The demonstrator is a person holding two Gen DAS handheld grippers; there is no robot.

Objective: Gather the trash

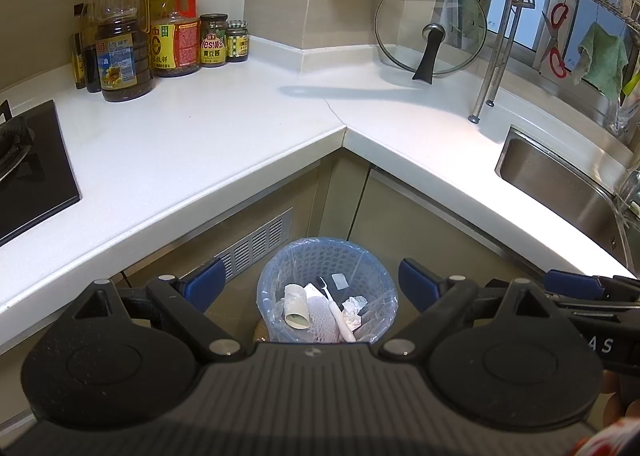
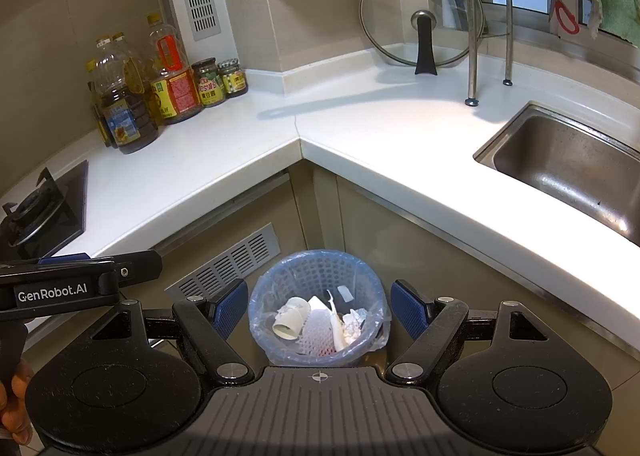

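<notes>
A blue mesh trash bin point(image 1: 326, 256) point(image 2: 320, 268) lined with a clear bag stands on the floor in the inner corner under the counter. Inside lie a paper cup point(image 1: 296, 306) point(image 2: 290, 322), a white foam net point(image 2: 318, 330), a white toothbrush point(image 1: 338, 312) and crumpled tissue point(image 1: 354, 310) point(image 2: 354, 322). My left gripper point(image 1: 312, 284) hangs above the bin, open, nothing between its blue pads. My right gripper point(image 2: 318, 306) is also open and empty over the bin. The other gripper's body shows at each view's edge.
The white L-shaped counter point(image 1: 224, 127) point(image 2: 360, 127) wraps around the bin. Oil bottles point(image 1: 120, 39) and sauce jars point(image 1: 214, 39) stand at the back left, a gas stove point(image 1: 24, 171) at the left, a glass lid point(image 1: 430, 27) against the wall, a dish rack point(image 1: 496, 35) and steel sink point(image 2: 568, 167) at the right.
</notes>
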